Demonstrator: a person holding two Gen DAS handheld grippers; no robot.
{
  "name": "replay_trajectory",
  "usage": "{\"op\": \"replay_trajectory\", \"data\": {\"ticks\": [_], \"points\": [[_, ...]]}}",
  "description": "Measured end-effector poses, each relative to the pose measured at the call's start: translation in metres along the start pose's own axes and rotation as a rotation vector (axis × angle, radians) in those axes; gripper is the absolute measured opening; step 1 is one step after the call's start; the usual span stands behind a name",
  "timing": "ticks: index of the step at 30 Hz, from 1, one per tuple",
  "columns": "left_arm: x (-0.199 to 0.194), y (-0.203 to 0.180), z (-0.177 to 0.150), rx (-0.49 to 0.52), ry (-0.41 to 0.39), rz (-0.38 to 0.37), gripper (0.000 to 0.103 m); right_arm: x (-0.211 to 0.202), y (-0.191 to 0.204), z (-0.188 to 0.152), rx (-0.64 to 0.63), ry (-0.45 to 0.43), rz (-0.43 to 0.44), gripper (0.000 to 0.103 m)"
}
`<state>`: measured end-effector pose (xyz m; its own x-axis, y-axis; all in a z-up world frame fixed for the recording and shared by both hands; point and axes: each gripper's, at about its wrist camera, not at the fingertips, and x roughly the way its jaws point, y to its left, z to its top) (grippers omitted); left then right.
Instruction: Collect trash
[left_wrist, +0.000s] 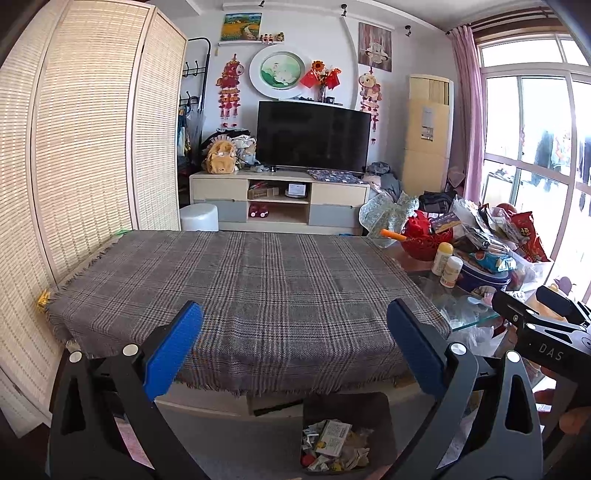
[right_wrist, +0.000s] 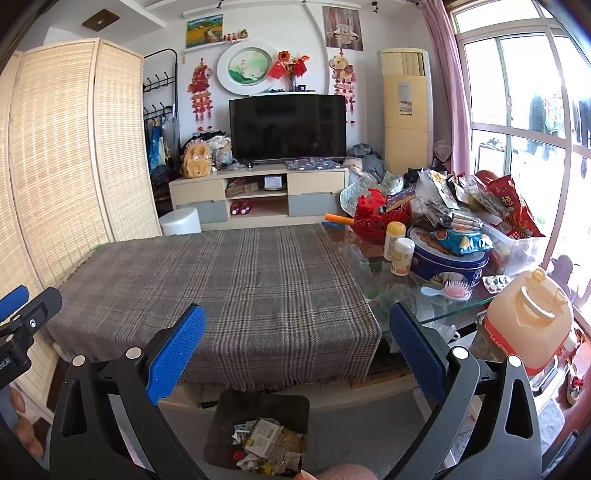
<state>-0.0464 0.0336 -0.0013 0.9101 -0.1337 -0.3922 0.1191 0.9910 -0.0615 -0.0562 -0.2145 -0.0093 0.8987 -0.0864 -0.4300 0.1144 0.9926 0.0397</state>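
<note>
Two empty grippers held over a bin of trash at the near edge of a cloth-covered table.

The left gripper (left_wrist: 295, 339) and right gripper (right_wrist: 297, 341) both have their blue fingers spread wide, grasping nothing. A plaid cloth (left_wrist: 236, 291) fills mid-frame with nothing lying on it. Below it, at bottom centre, the bin (right_wrist: 258, 406) on the floor holds trash (right_wrist: 267, 443): crumpled paper and wrappers. At right, a glass table (right_wrist: 454, 306) carries snack bags, a tin and bottles. Behind stand a television (left_wrist: 314, 136), a woven screen (left_wrist: 85, 147) at left and a window (left_wrist: 532, 129) at right.
</note>
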Motion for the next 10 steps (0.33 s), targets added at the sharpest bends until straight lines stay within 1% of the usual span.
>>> {"op": "replay_trajectory", "data": {"ticks": [4,10], "points": [[0.0016,0.002,0.0004,-0.002,0.009,0.025,0.095,0.003,-0.0003,-0.0008,0.001,0.006,0.002,0.1],[0.0023,0.0031,0.0015,0.0,0.008,0.022,0.095,0.0031,0.0002,-0.0003,0.0,0.007,0.005,0.1]]}}
